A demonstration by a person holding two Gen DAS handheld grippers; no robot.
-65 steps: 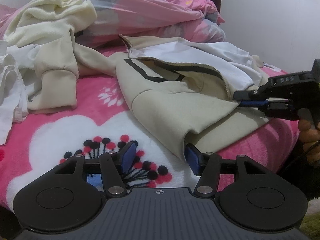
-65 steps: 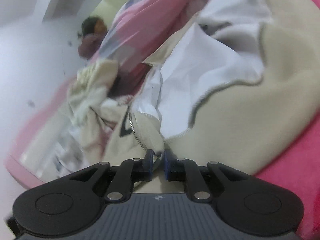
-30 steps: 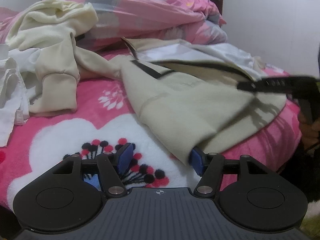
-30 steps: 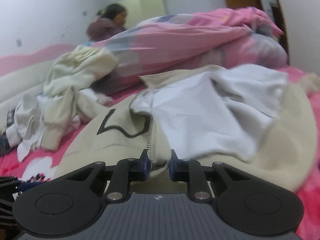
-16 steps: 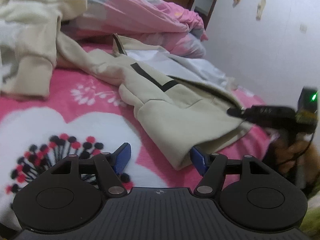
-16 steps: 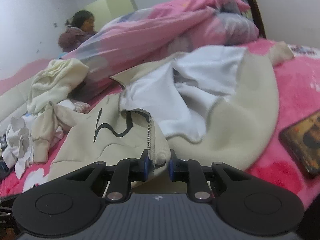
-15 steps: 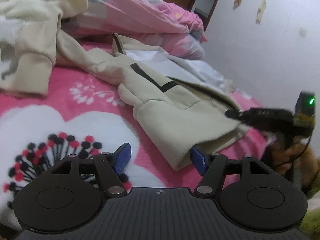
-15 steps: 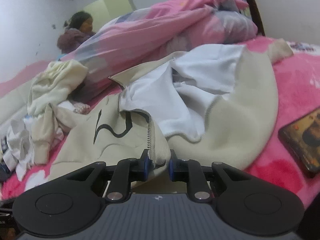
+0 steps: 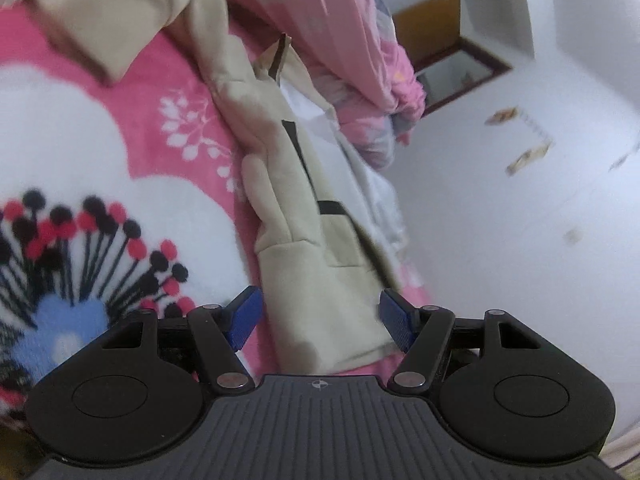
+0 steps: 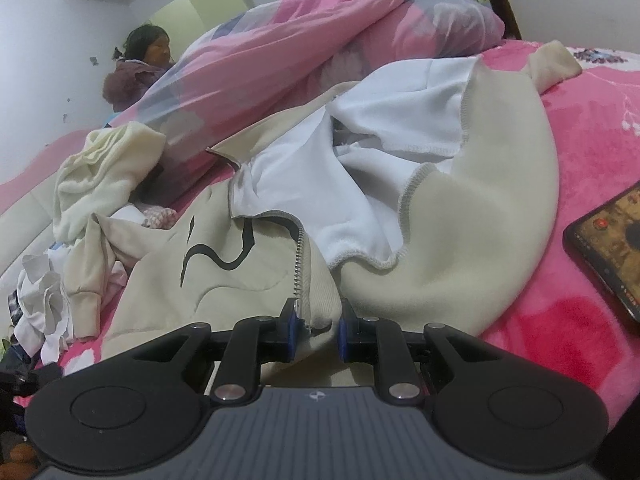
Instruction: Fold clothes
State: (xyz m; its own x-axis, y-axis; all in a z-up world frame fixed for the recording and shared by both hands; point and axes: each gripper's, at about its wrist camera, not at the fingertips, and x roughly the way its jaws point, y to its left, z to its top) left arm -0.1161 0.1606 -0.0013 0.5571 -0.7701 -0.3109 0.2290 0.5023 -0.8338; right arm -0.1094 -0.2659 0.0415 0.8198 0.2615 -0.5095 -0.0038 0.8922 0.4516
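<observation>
Beige jacket (image 10: 248, 276) hem clamped, right tool (image 10: 315, 330); bedside likely clear.

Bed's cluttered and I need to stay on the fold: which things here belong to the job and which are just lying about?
Job:
- beige zip-up fleece jacket with white lining
- right tongs, shut on its zipper hem
- left tongs, open around its lower corner

Lying about:
- cream hooded sweatshirt
- crumpled white garment
- pink patterned duvet
- black smartphone

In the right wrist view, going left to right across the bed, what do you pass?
Crumpled white cloth → cream sweater → beige zip jacket with its white lining → phone.
</observation>
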